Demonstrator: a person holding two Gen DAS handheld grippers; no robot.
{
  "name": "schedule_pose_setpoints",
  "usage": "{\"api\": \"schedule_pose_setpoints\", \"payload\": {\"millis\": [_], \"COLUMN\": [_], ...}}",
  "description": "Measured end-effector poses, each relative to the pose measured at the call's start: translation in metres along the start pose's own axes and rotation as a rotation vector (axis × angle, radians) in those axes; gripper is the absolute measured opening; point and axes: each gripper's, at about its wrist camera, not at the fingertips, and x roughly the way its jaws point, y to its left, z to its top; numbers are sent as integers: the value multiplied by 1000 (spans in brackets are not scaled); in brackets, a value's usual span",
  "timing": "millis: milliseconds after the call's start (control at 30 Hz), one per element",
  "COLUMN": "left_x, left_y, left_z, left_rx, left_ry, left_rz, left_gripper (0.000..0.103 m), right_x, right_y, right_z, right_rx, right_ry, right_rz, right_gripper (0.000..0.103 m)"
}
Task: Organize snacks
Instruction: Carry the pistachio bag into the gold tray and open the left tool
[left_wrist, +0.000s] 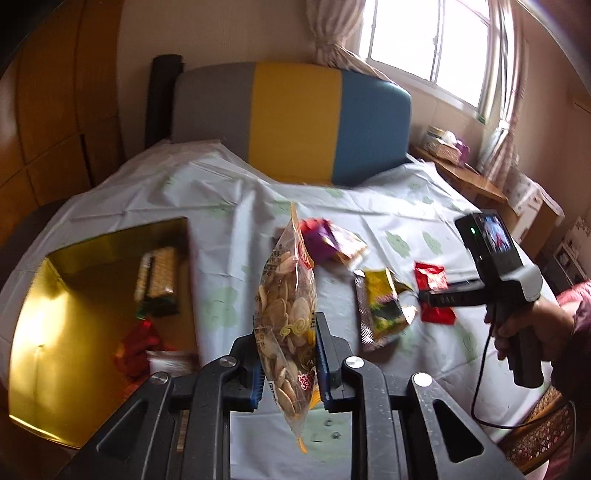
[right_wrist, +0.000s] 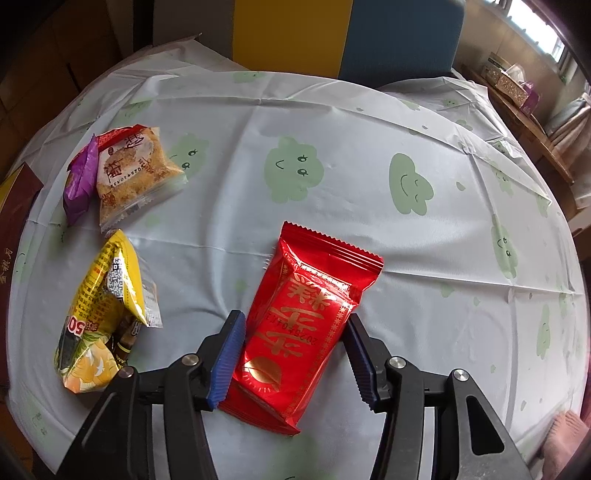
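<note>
My left gripper (left_wrist: 286, 328) is shut on a clear bag of round pale crackers (left_wrist: 288, 295) and holds it upright above the table. To its left stands an open gold box (left_wrist: 44, 295) with a long cracker pack (left_wrist: 159, 277) and a red packet (left_wrist: 136, 347) inside. My right gripper (right_wrist: 294, 319) points down at the table, and its blue pads press both sides of a red foil packet (right_wrist: 306, 325) lying on the cloth. A yellow snack bag (right_wrist: 99, 306) and a see-through floss cake pack (right_wrist: 133, 173) on a purple packet (right_wrist: 79, 181) lie to the left.
A white cloth with green cloud faces (right_wrist: 406, 184) covers the round table. A grey, yellow and blue chair back (left_wrist: 295, 118) stands at the far edge. A wooden side table with a tissue box (left_wrist: 447, 147) is at the right. A person's hand (left_wrist: 517, 325) holds the right gripper.
</note>
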Motion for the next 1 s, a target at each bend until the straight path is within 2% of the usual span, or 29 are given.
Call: {"api": "schedule_pose_setpoints", "payload": {"millis": [200, 533, 767, 1000], "left_x": [-25, -39, -38, -32], "left_y": [63, 159, 185, 197], "left_z": [4, -25, -39, -49], "left_rx": [-129, -336, -390, -451], "left_ry": [-47, -23, -4, 28], "left_rz": [101, 274, 317, 289], "left_gripper": [22, 22, 22, 22], "right_x": [-2, -6, -6, -6], "right_y": [6, 14, 12, 12], "right_z": [1, -4, -4, -3], "right_rx": [-20, -47, -51, -56], "right_ry": [-8, -29, -36, -38], "right_rz": [-18, -34, -37, -41], "right_gripper": [55, 55, 55, 55]}}
